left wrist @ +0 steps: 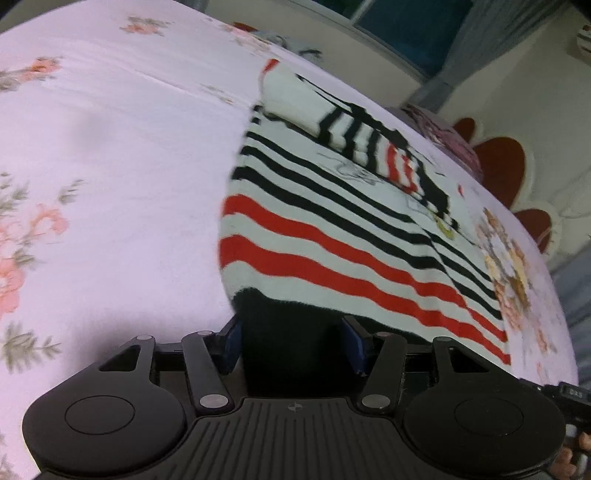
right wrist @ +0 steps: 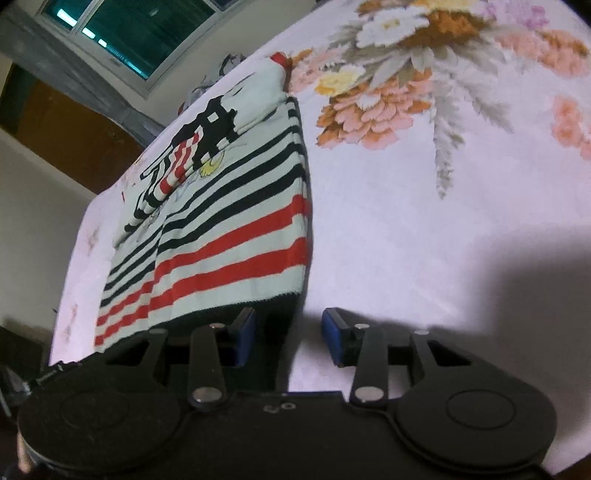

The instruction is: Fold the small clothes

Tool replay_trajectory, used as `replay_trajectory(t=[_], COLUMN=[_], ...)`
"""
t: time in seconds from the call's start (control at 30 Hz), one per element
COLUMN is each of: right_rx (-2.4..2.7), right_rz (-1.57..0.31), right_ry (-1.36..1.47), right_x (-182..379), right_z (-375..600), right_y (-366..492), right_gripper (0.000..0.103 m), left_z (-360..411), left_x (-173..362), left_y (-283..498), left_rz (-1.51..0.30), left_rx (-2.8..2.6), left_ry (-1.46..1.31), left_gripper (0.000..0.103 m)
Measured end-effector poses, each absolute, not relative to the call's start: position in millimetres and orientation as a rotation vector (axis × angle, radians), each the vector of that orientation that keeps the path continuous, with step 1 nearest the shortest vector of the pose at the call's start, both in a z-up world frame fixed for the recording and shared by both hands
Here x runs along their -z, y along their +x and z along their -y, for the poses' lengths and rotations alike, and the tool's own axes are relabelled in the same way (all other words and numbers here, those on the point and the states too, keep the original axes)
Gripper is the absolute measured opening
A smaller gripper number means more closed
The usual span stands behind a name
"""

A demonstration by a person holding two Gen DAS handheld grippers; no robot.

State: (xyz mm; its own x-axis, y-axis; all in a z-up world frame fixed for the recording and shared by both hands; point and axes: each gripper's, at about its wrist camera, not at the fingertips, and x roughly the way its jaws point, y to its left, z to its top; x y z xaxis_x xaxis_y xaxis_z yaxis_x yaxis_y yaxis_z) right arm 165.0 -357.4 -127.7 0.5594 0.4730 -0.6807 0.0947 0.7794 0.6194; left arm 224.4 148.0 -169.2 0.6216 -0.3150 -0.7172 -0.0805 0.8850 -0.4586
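Observation:
A small striped sweater [left wrist: 332, 229], white with black and red stripes and a black hem, lies on the floral bedsheet [left wrist: 110, 166] with its sleeves folded across its chest. My left gripper [left wrist: 291, 332] is open, its blue pads either side of the black hem at the sweater's near left corner. In the right wrist view the sweater [right wrist: 236, 221] lies left of centre. My right gripper [right wrist: 288, 332] is open at the hem's near right corner, its left pad [right wrist: 245, 332] against the hem and its right pad [right wrist: 334, 339] over bare sheet.
The bed's edge runs behind the sweater. A red and cream flower-shaped rug [left wrist: 506, 166] lies on the floor beyond it. A window [right wrist: 122, 33] and grey curtains stand at the far wall. Another small garment [right wrist: 225, 66] lies near the bed's far edge.

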Motion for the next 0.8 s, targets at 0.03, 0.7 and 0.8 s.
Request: replay_trajectory(t=[0.03, 0.7, 0.8], right_rx=[-0.269, -0.412, -0.417], right_rz=[-0.976, -0.945, -0.929], right_ry=[0.686, 0.668, 0.63], right_x=[130, 120, 115], right_z=[356, 336, 341], right_y=[164, 155, 155], right_gripper=[0.04, 0.006, 0.006], left_z=[-144, -151, -154], left_x=[168, 155, 158], left_y=[225, 203, 204], left_rz=[-0.915, -0.798, -0.809], left_rx=[0.167, 0.203, 0.178], left_ry=[-0.448, -0.481, -0.467], left_gripper=[0.055, 0.006, 0.006])
